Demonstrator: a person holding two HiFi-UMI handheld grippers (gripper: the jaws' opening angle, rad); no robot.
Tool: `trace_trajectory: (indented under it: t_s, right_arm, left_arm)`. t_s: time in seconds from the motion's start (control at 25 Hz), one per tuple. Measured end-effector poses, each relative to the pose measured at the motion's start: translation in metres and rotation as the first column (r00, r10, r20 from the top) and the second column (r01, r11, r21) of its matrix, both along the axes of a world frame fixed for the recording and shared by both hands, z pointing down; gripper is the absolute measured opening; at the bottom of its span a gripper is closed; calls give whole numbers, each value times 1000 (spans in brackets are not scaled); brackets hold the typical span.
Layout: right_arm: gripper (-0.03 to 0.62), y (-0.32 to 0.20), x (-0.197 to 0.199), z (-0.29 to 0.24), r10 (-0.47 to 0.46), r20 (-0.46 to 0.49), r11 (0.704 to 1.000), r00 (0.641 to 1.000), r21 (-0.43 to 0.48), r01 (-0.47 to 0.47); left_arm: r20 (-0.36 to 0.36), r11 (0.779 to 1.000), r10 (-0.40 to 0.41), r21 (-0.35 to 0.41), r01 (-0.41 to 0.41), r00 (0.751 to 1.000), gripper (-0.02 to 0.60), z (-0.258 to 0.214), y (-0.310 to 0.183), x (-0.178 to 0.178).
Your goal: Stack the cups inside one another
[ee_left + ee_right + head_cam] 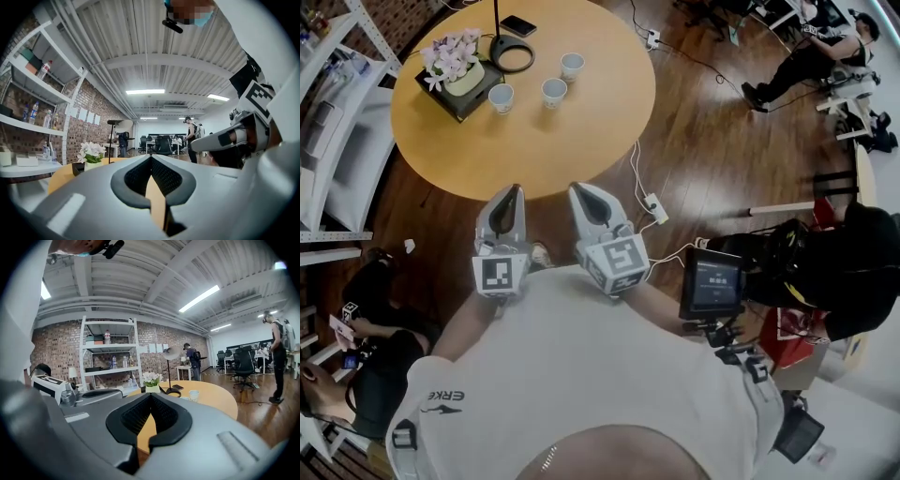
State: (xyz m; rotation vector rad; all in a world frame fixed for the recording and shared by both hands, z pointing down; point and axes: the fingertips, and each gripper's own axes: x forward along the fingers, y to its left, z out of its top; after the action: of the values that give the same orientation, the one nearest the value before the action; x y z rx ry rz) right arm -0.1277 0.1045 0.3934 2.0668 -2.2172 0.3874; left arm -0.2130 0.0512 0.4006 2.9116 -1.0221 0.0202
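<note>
**Both claws shut & empty; cups stand separate across table**

L gripper (507,191) & R gripper (581,187) hang side by side at the near rim of the round table (581,141), both pointing to 12 o'clock. Each has its jaws pressed together w/ nothing betw. them.

The 3 cups are well apart from the claws, at approx. 12 o'clock from them. All are upright, none nested, none touching. Left cup (501,97) is nearest the flowers. Middle cup (554,91) is at its 3 o'clock. Right cup (572,65) is at 1 o'clock of the middle one.

Flowers (453,54) sit on a dark tray (461,99) at 10 o'clock of the left cup. Lamp base (512,53) is at that cup's 12 o'clock, and a phone (518,25) lies just past it by the far rim.
</note>
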Motion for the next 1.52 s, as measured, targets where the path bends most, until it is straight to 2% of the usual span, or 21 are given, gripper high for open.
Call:
trace_trajectory:
  t_s: [0.28,0.68,0.96,1.12,1.32,1.52]
  right_arm:
    - [14,-37,28,4,-27,11,1000,1000,-5,27]
    - [14,-115,85,19,-138,29,990,990,-17,138]
    - [14,-154,122,40,-193,56,978,980,-65,197]
    - [14,-172,125,50,-199,50,975,979,-90,203]
    - [14,-193,117,67,-194,42,971,980,-134,198]
    - [14,-219,108,79,-190,44,968,981,-160,195]
  left_arm:
    - [30,1000,-20,11,20,999,2,3,-35,26]
    - [97,990,-142,-5,143,985,2,21,-105,72]
    - [121,969,-242,-20,247,963,2,39,-140,92]
    - [136,960,-268,-50,277,954,2,55,-158,87]
    - [168,968,-240,-37,250,956,2,70,-188,88]
    - [246,956,-260,-69,284,934,3,112,-220,78]
